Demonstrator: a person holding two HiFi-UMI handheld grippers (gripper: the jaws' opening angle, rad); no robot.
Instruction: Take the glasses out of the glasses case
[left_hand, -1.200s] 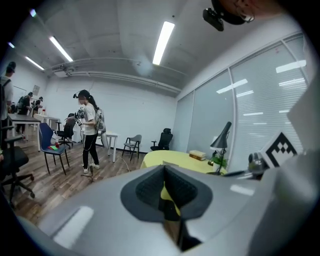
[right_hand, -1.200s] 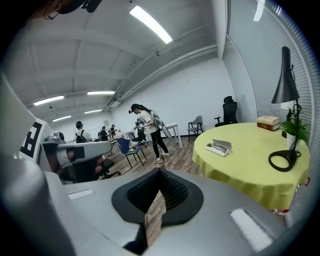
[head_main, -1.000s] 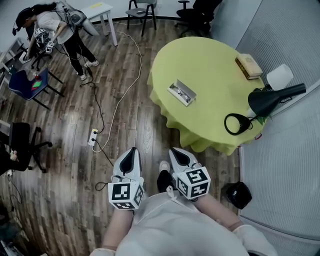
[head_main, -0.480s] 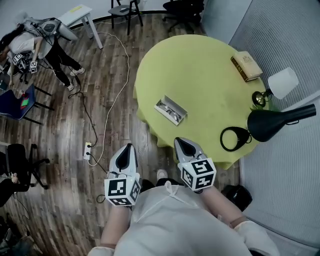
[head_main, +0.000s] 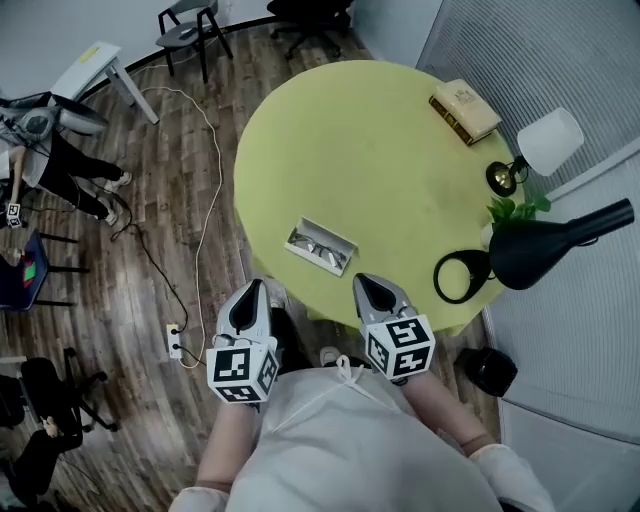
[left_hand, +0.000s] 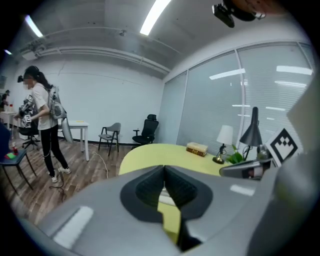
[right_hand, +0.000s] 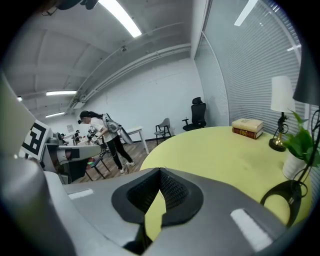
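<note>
Wooden floor (head_main: 150, 250) – dark planks, with a white cable (head_main: 212, 190) trailing across to a power strip (head_main: 174, 340).

Round table (head_main: 380, 160) – covered in a yellow-green cloth that hangs over the edge.

Black desk lamp (head_main: 545, 250) – at the table's right edge, its ring-shaped base on the cloth. Beside it are a small green plant (head_main: 515, 210) and a white-shaded lamp (head_main: 548, 142).

Left gripper (head_main: 250, 292) and right gripper (head_main: 367, 285) – held low at the near edge of the table, the left over the floor. In each gripper view the ribbed pads meet at the tips, with nothing between them. Each carries a cube with black-and-white square markers, which are patterns, not letters.

Book (head_main: 465, 110) – tan cover, lying flat at the far right of the table. Its print is too small to read.

Glasses case (head_main: 320, 246) – open and lying flat near the table's near edge. It is ahead of both grippers, between their lines, and apart from each.

Glasses (head_main: 322, 250) – lying inside the case.
</note>
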